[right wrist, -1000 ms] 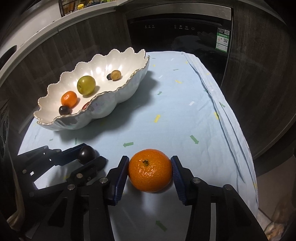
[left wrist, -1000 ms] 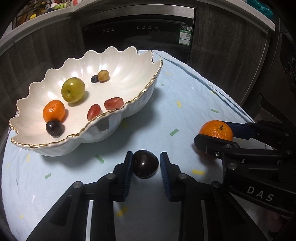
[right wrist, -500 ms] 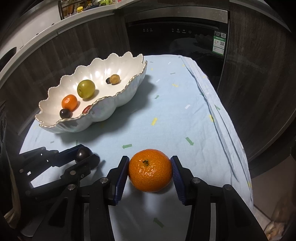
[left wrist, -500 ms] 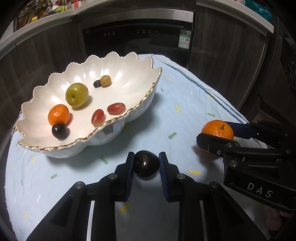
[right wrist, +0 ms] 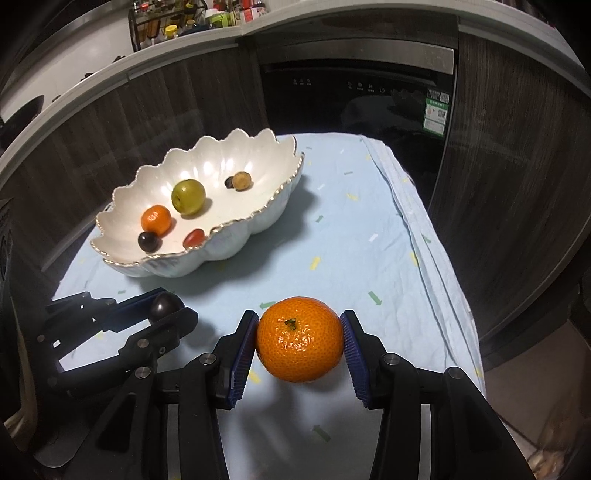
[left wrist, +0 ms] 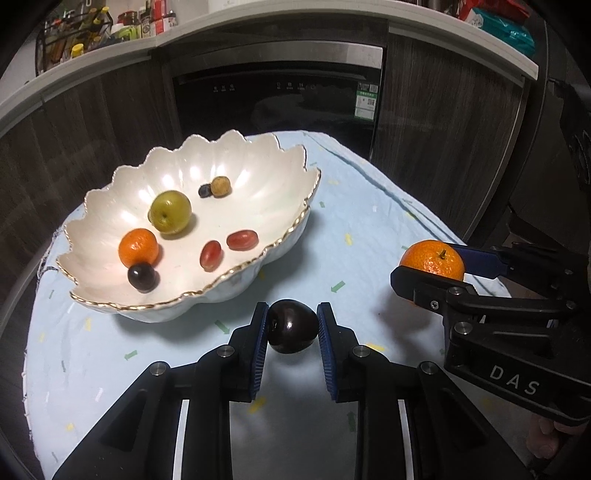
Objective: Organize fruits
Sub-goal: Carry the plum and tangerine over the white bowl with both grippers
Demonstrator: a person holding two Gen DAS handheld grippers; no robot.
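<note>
My left gripper (left wrist: 291,326) is shut on a dark plum (left wrist: 291,326), held a little above the light blue cloth, in front of the white scalloped bowl (left wrist: 280,236). My right gripper (right wrist: 299,345) is shut on a large mandarin (right wrist: 299,345), also off the cloth; from the left wrist view that mandarin (left wrist: 432,260) sits at the right. The plum (right wrist: 166,306) shows in the right wrist view at the lower left. The bowl (right wrist: 258,221) holds a green plum (left wrist: 170,211), a small mandarin (left wrist: 138,247), a dark grape (left wrist: 141,277), two red grapes (left wrist: 242,240) and two small round fruits (left wrist: 216,187).
The blue cloth (right wrist: 351,240) covers a small table whose right edge drops off beside dark cabinets. A black built-in appliance (left wrist: 280,96) stands behind the table. A shelf with bottles (left wrist: 92,29) runs along the upper left.
Both grippers have risen with their fruits, so the bowl and table look smaller and farther. The left pads have closed fully against the plum.
</note>
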